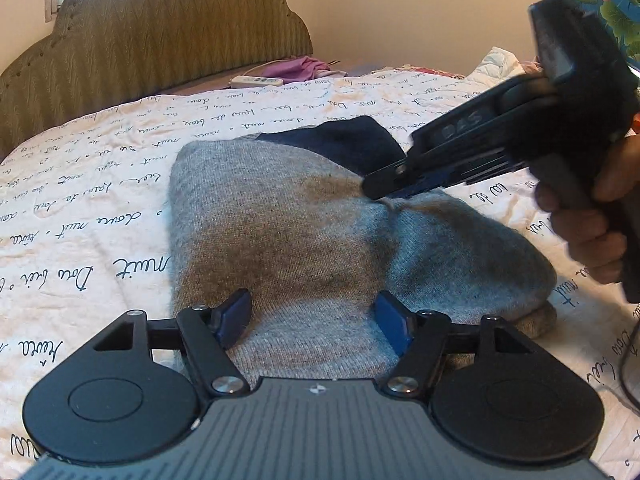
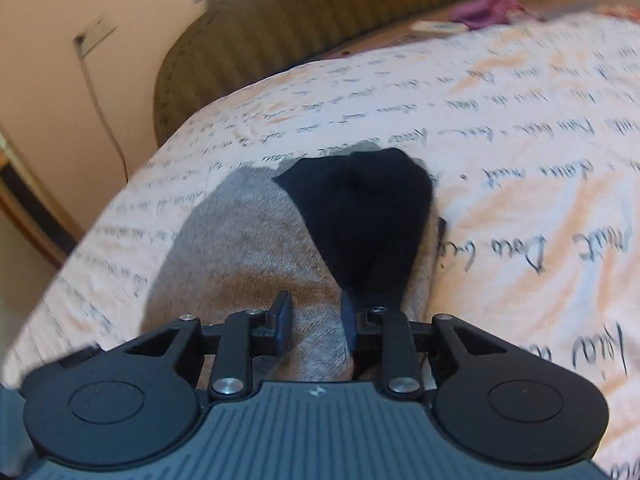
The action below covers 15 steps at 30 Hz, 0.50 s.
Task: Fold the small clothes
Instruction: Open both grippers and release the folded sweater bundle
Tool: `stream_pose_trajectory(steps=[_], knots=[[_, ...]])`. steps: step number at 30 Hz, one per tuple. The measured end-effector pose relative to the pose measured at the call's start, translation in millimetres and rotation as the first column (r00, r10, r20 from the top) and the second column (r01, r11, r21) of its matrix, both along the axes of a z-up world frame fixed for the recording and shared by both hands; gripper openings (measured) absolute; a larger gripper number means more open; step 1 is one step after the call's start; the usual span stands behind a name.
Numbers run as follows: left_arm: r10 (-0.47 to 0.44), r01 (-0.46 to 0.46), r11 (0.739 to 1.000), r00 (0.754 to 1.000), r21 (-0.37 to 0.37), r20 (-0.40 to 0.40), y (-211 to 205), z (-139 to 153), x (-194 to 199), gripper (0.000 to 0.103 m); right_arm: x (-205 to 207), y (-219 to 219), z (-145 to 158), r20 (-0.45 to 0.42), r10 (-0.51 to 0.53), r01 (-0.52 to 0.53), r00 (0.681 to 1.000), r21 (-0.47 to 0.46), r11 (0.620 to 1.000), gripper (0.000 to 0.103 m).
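Observation:
A small grey knitted garment [image 1: 280,232] with a dark navy part [image 1: 352,144] lies folded on the bed. My left gripper [image 1: 314,322] is open, its blue pads [image 1: 236,318] set wide over the near edge of the grey knit. My right gripper [image 1: 380,192] comes in from the right and pinches a pucker of the grey knit on the garment's upper side. In the right wrist view the right gripper [image 2: 316,320] has grey fabric [image 2: 248,248] between its narrow-set pads [image 2: 285,316], with the navy part [image 2: 360,216] just ahead.
The garment rests on a white and peach quilt with black script [image 1: 100,184]. A padded olive headboard [image 1: 160,40] stands behind. A white power strip [image 1: 256,81] and purple cloth [image 1: 304,66] lie near the headboard. A wall socket with a cable [image 2: 94,34] is at left.

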State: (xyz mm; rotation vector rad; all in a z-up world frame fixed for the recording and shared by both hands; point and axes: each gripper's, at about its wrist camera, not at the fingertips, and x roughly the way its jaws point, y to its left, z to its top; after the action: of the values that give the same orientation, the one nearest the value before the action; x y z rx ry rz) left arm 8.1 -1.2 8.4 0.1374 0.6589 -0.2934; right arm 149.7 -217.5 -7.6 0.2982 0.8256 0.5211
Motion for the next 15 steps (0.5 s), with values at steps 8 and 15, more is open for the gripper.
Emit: stream_pose_trajectory(steps=[8, 15], knots=[[0.086, -0.087, 0.996, 0.996, 0.013, 0.039, 14, 12, -42, 0.100, -109, -13, 22, 0.123, -0.019, 0.035, 0.992, -0.125, 0.991, 0.057], [0.205, -0.209, 0.977, 0.976, -0.053, -0.069, 36, -1, -64, 0.100, -164, -11, -3, 0.091, -0.094, 0.110, 0.991, -0.194, 0.975, 0.073]])
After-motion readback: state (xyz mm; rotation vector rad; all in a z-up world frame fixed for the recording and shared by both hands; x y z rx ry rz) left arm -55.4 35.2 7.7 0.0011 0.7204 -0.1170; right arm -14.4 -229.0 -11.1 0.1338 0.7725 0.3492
